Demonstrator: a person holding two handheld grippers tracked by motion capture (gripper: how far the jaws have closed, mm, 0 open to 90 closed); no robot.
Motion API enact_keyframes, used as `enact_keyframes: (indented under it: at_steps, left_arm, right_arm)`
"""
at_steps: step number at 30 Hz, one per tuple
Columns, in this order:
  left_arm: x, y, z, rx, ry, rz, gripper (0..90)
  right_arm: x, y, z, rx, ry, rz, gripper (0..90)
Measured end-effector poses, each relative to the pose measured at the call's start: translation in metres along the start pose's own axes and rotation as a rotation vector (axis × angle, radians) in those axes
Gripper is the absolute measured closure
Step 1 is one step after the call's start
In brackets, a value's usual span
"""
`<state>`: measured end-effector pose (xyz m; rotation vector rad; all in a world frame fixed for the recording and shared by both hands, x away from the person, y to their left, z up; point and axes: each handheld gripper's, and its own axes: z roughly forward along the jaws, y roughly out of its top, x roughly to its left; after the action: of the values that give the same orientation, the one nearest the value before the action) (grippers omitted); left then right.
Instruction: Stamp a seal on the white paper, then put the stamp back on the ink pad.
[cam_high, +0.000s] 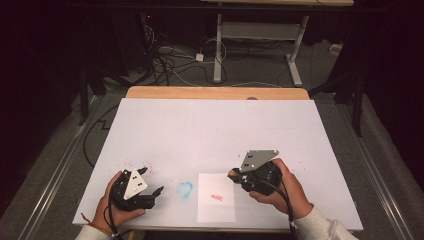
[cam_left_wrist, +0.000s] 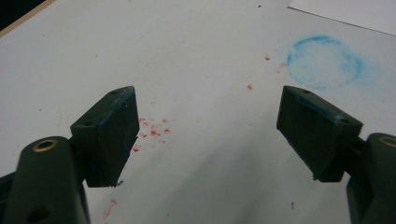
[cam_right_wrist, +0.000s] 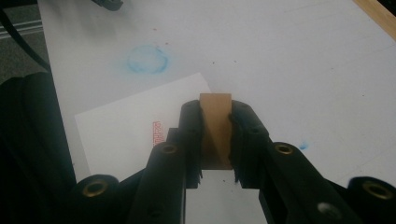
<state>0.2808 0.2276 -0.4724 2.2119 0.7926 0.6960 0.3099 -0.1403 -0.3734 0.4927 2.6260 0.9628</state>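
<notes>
— Wooden stamp block (cam_right_wrist: 215, 128): where?
— Pinched between the jaws of the right gripper (cam_high: 236, 176), long axis running out along them, lifted just off the right edge of the paper sheet (cam_high: 216, 197).
— Anything on that sheet?
— Red stamped mark (cam_high: 217, 197) near its middle, down and left of the block. Any further print probably means a short drop back toward it.
— And left of the sheet?
— Blue smudged ring (cam_high: 184, 189) on the white surface (cam_high: 215, 130), just beside the sheet; farther left, left gripper (cam_high: 151, 183), jaws spread wide, nothing between, red specks (cam_left_wrist: 152, 128) beneath.
— Nearer hand?
— Right, clearly.
</notes>
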Motion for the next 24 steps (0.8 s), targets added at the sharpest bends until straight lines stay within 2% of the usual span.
enact_keyframes:
  at_steps: [10,19,24]
  left_arm:
    - [0.001,-0.001,0.0,0.0,-0.004,-0.007,20.6]
    - [-0.001,0.001,0.002,0.008,-0.001,0.014,20.6]
    - [-0.002,0.001,0.0,0.001,0.004,0.019,20.6]
  right_arm:
    - [-0.004,-0.001,-0.008,-0.016,-0.018,0.011,76.2]
    - [-0.011,-0.008,-0.019,-0.017,-0.056,0.027,76.2]
    - [-0.02,-0.016,-0.029,-0.009,-0.09,0.054,76.1]
